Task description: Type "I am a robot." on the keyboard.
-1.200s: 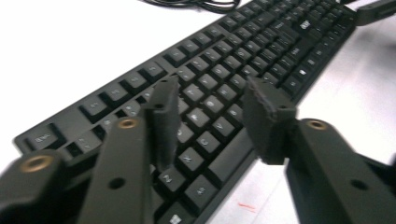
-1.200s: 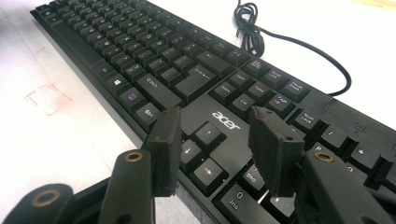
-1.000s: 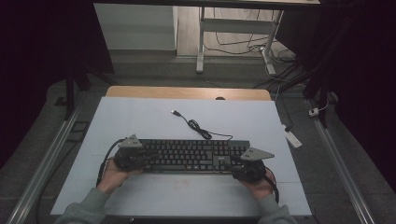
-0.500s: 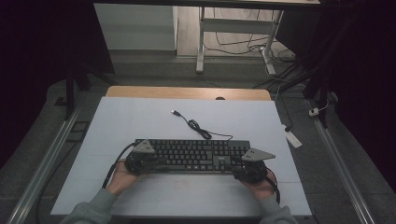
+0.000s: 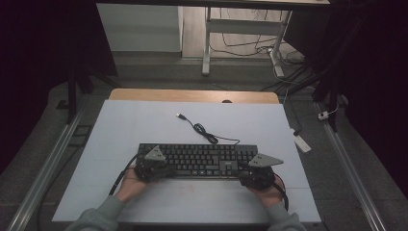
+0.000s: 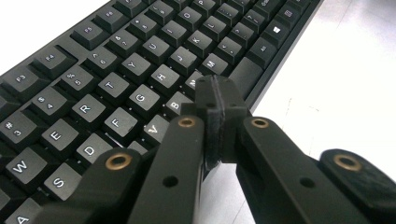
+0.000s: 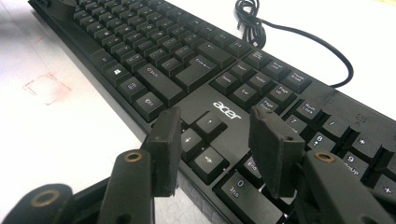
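- right gripper (image 7: 217,149) has its jaws spread apart, sitting over the arrow keys (image 7: 203,140)
- black keyboard (image 7: 196,70) runs diagonally away, "acer" logo just past the jaws
- its cable (image 7: 299,35) loops off on the white table (image 7: 56,135)
- faint red square mark (image 7: 46,88) on the table beside it

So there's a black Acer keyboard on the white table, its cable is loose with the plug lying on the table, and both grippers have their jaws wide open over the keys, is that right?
Not quite. The left gripper has its jaws pressed shut, as the left gripper view shows, over the keyboard's near edge. The right gripper does stand open over the arrow keys. The rest holds: Acer keyboard, white table, loose cable.
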`<action>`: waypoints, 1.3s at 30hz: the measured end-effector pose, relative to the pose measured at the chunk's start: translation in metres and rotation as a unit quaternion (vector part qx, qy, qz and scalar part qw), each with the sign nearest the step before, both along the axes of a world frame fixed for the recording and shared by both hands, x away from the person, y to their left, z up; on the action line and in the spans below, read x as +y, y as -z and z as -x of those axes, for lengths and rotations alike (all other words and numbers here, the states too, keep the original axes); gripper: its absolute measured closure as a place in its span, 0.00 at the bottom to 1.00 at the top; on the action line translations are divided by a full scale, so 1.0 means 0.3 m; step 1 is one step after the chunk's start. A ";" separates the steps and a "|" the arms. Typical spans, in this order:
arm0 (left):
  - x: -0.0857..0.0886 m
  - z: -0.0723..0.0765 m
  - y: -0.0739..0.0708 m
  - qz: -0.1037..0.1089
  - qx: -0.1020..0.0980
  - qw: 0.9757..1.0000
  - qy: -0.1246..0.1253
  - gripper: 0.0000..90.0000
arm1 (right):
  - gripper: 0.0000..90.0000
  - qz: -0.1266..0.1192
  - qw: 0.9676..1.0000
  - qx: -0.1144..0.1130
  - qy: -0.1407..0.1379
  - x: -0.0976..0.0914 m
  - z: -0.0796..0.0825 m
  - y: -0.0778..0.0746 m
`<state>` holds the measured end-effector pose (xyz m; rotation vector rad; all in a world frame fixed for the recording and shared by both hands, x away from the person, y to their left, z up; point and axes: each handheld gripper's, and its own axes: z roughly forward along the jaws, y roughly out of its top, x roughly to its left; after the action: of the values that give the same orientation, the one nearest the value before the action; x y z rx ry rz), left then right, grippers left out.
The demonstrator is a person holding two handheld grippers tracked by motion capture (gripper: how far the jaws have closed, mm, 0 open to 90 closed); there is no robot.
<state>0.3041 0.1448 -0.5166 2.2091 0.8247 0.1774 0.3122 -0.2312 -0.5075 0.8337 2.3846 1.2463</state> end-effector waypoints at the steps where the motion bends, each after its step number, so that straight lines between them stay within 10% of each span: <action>1: 0.000 -0.001 0.003 -0.002 0.000 1.000 0.000 0.98 | 0.60 0.000 1.000 0.000 -0.001 0.000 0.000 0.000; 29: -0.010 0.002 0.006 0.006 -0.006 1.000 0.007 0.98 | 0.59 0.001 1.000 -0.001 -0.001 0.000 0.000 -0.001; 39: 0.054 0.006 -0.046 0.051 -0.021 0.998 -0.030 0.63 | 0.59 0.001 1.000 0.001 -0.003 -0.002 0.001 -0.001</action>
<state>0.3022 0.1611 -0.5027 2.0803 0.8594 0.2061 0.3120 -0.2318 -0.5072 0.8279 2.3920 1.2456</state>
